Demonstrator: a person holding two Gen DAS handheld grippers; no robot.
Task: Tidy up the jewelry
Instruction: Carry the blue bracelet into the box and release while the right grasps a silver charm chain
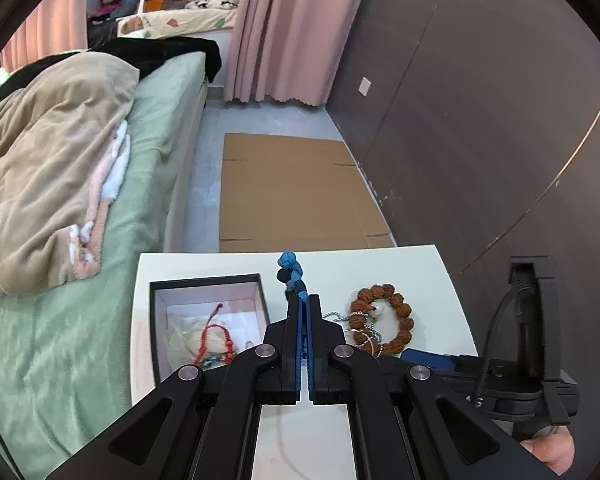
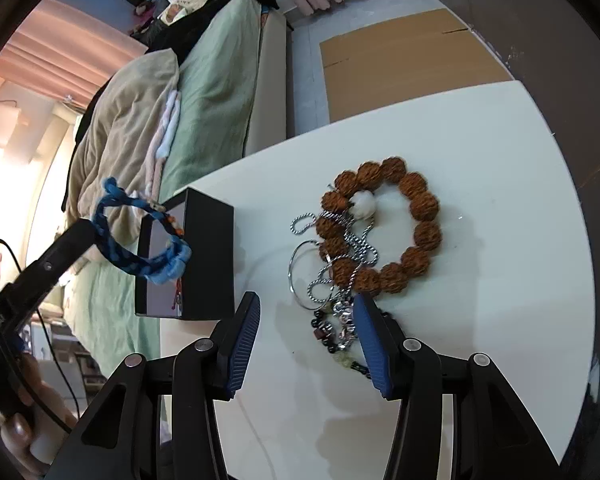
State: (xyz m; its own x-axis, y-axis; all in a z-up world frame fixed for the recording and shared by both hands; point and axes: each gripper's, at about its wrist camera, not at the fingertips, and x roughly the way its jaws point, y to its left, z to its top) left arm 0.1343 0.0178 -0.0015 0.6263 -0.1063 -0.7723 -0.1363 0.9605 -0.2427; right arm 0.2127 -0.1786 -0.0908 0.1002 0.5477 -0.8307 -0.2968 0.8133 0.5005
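My left gripper [image 1: 304, 300] is shut on a blue braided bracelet [image 1: 290, 270], held above the white table just right of the open black box [image 1: 156, 320]. The right wrist view shows the bracelet [image 2: 140, 236] hanging as a loop over the box [image 2: 208, 252]. The box holds a red cord bracelet [image 1: 216, 340] on pale padding. A brown bead bracelet [image 1: 384, 316] lies on the table; it also shows in the right wrist view [image 2: 384, 224], tangled with silver chains [image 2: 324, 264]. My right gripper [image 2: 306, 308] is open, low over a dark bead string [image 2: 332, 332].
The white table [image 2: 500, 240] stands beside a green bed [image 1: 60, 340] with a beige blanket [image 1: 48, 168]. Flat cardboard [image 1: 288, 192] lies on the floor beyond the table. A dark wall panel [image 1: 480, 120] runs along the right. My right gripper's body [image 1: 532, 352] sits at the table's right.
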